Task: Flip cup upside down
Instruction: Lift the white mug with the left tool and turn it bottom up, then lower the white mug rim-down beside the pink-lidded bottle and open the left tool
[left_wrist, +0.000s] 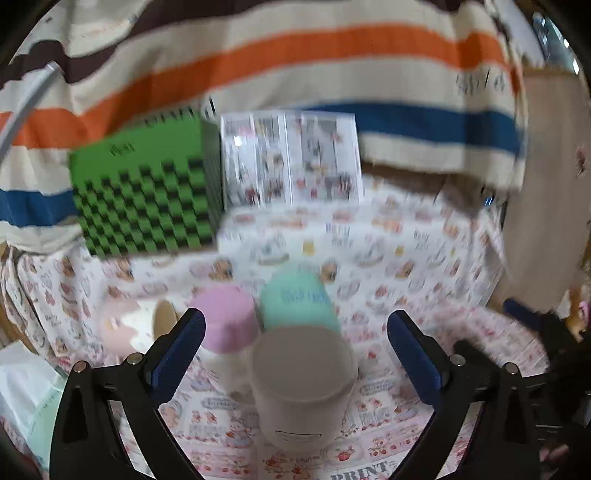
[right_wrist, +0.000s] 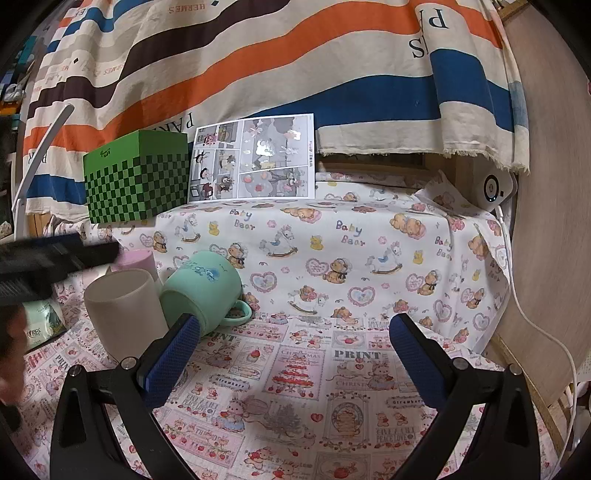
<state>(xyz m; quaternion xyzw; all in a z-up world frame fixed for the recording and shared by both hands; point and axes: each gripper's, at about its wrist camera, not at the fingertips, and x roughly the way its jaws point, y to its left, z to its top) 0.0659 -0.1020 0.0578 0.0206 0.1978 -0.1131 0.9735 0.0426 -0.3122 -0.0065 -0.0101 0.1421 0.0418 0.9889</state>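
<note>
A white cup (left_wrist: 303, 384) stands upside down on the patterned cloth, between my left gripper's open blue fingers; it also shows in the right wrist view (right_wrist: 125, 314). Behind it are a mint green mug (left_wrist: 299, 302) and a pink cup (left_wrist: 229, 317), both bottom up. In the right wrist view the mint mug (right_wrist: 201, 291) stands upside down, tilted, handle to the right, with the pink cup (right_wrist: 135, 260) behind. My left gripper (left_wrist: 295, 332) is open and holds nothing. My right gripper (right_wrist: 295, 332) is open and empty over the cloth, right of the cups.
A green checkered box (right_wrist: 136, 177) and a comic sheet (right_wrist: 255, 158) stand at the back against a striped cloth. A pale cup (left_wrist: 122, 325) lies on its side at the left. A white device (right_wrist: 495, 188) and cable sit at the right. The left gripper's body (right_wrist: 44, 258) shows at left.
</note>
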